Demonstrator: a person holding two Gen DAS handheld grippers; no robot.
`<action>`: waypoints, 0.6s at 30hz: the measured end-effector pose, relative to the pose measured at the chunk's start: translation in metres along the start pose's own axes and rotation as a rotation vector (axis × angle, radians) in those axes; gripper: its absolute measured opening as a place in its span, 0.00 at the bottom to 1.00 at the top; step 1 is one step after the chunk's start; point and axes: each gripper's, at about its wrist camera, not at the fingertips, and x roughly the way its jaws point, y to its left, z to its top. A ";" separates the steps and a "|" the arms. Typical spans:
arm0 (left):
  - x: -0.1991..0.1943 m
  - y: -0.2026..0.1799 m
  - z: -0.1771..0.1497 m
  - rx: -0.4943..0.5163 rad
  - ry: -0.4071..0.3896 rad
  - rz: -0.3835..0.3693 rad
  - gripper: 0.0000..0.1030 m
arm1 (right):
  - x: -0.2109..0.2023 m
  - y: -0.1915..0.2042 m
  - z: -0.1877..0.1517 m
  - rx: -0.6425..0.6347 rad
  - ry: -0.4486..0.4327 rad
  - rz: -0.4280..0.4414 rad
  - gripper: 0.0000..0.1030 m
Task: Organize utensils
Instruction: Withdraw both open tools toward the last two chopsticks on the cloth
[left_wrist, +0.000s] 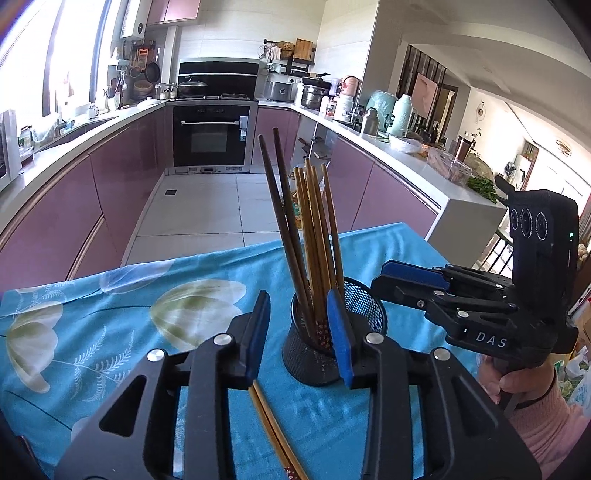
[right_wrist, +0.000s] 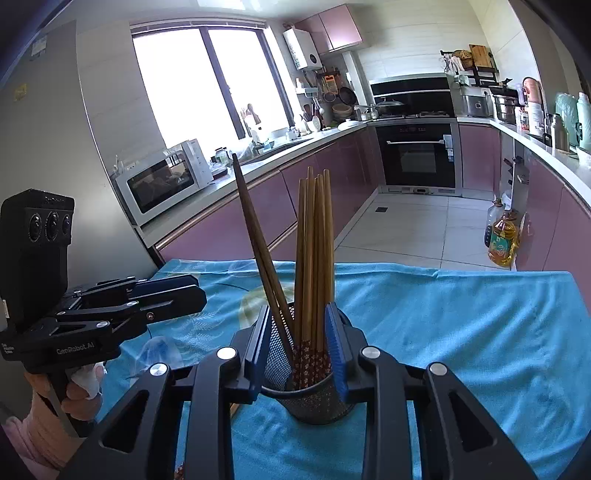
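Note:
A black mesh cup (left_wrist: 314, 365) stands on the blue flowered cloth (left_wrist: 110, 314) and holds several upright wooden chopsticks (left_wrist: 314, 229), two of them darker and longer. My left gripper (left_wrist: 299, 341) is open just in front of the cup, and its right pad overlaps the cup's wall. Under it a loose pair of chopsticks (left_wrist: 275, 432) lies on the cloth. My right gripper (left_wrist: 384, 275) reaches in from the right, near the cup's rim. In the right wrist view my right gripper (right_wrist: 297, 349) is open, with the cup (right_wrist: 310, 402) and the chopsticks (right_wrist: 314, 240) showing between its pads, which do not press on them.
The cloth-covered table (right_wrist: 461, 332) ends at its far edge over a tiled floor. Pink kitchen cabinets line both sides, with an oven (right_wrist: 419, 155) at the back. A microwave (right_wrist: 162, 182) sits on the left counter. An oil bottle (right_wrist: 502, 240) stands on the floor.

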 end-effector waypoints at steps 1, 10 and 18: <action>-0.003 0.000 -0.003 0.002 -0.004 0.006 0.34 | -0.002 0.000 -0.002 -0.001 -0.002 0.004 0.28; -0.042 0.001 -0.032 -0.009 -0.086 0.067 0.56 | -0.022 0.012 -0.019 -0.012 -0.014 0.056 0.33; -0.050 0.016 -0.073 -0.050 -0.030 0.129 0.57 | 0.002 0.040 -0.058 -0.073 0.101 0.077 0.43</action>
